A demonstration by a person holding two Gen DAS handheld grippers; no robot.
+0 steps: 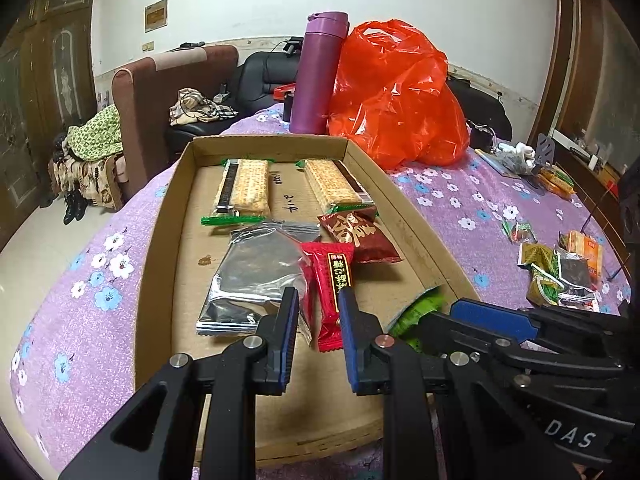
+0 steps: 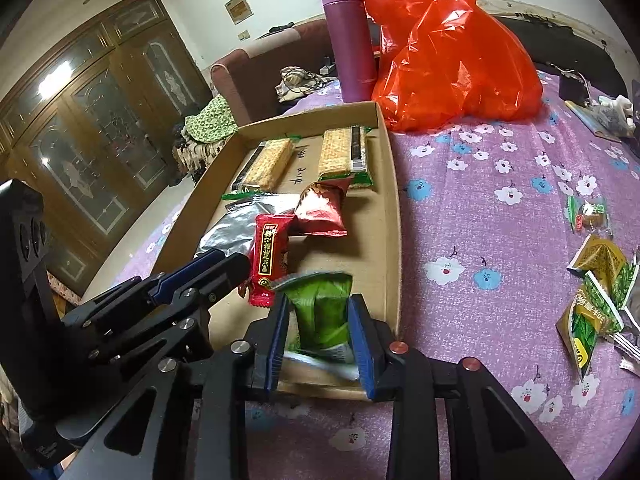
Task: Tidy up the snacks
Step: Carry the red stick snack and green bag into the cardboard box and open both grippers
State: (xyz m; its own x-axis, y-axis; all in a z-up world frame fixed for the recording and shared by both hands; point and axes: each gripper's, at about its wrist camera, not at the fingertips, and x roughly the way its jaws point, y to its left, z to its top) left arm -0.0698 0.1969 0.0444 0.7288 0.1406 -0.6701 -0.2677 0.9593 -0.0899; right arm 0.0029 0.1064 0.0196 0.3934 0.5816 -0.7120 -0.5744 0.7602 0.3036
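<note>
Right tool [image 2: 320,332] low centre of its view, pads astride the green snack packet [image 2: 320,312] in the cardboard tray [image 2: 394,216], grip unclear, left tool [image 1: 318,334] shut and empty above the red packet [image 1: 332,292], loose snacks [image 2: 596,292] at right on the flowered desk [image 2: 480,208]

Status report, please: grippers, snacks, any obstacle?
Left gripper shut, beside red packet. Right gripper: green packet between fingers, over cardboard box. Nothing blocks it.

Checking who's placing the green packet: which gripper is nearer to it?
Right. The right gripper has the green packet between its fingers over the box; the left gripper sits beside it, by the red packet.
</note>
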